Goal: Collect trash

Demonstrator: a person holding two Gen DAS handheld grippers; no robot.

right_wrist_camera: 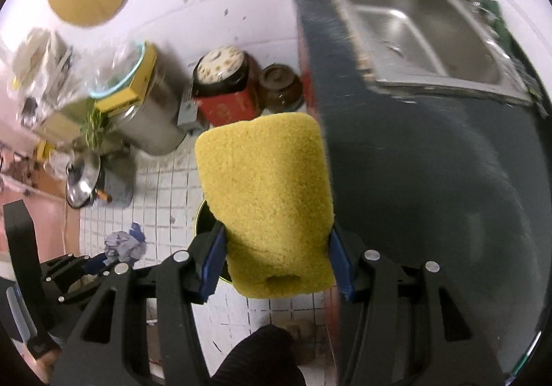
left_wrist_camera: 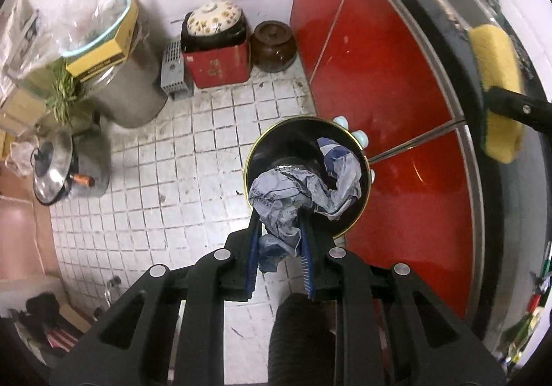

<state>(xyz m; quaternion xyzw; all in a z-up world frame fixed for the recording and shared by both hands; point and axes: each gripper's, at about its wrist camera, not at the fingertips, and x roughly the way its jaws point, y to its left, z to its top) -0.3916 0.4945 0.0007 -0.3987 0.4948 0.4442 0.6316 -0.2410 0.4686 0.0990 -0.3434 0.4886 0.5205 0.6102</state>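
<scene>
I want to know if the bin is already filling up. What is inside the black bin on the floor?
The bin interior looks dark, and a shiny scrap shows near the bottom. The crumpled paper held in the left gripper hangs above it and covers much of the inside.

Crumpled paper (left_wrist_camera: pixel 296 203), porous foam sponge (right_wrist_camera: pixel 272 199)

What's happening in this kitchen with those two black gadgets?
A person is collecting trash with a hand-held claw in each hand. The left claw is shut on a crumpled paper wad, held right above a round black bin on the tiled floor. The right claw grips a yellow sponge near the edge of the dark countertop, beside the steel sink.
</scene>
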